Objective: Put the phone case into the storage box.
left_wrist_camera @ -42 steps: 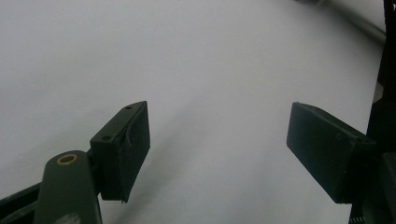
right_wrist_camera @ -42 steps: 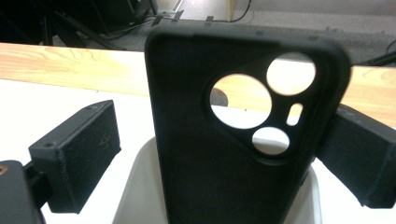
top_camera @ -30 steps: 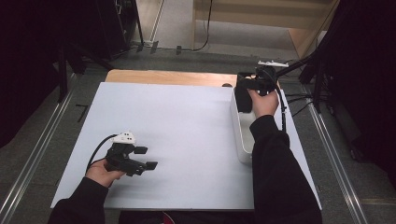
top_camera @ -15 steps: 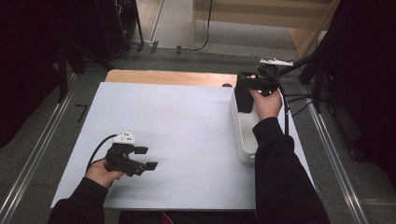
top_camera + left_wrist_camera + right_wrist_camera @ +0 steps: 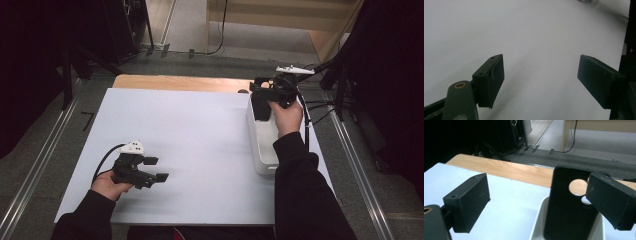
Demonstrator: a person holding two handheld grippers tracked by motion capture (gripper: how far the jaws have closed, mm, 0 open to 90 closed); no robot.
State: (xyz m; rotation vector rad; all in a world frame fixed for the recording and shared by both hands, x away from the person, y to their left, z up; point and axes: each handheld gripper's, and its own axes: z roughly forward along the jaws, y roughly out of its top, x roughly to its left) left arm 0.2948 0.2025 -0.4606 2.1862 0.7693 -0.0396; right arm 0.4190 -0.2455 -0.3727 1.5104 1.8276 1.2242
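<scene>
A black phone case (image 5: 566, 215) with a round camera hole stands on end in the far end of a white tray (image 5: 536, 230). My right gripper (image 5: 539, 195) hangs over that end of the tray (image 5: 262, 150) with its jaws wide apart. The case sits against the right-hand jaw, with a broad gap to the other jaw; I cannot tell whether it touches. In the high view the right gripper (image 5: 260, 100) is at the table's far right. My left gripper (image 5: 157, 169) rests near the front left, open, with nothing between its jaws (image 5: 541, 75) but the white surface.
A white board (image 5: 200, 140) covers the table, with a strip of bare wood (image 5: 180, 82) along its far edge. Cables (image 5: 320, 107) trail off the right side. Metal rails (image 5: 35, 170) run along both sides on the floor.
The right hand with its gripper has shifted a little up and toward the far end of the tray. The left hand has not moved.
</scene>
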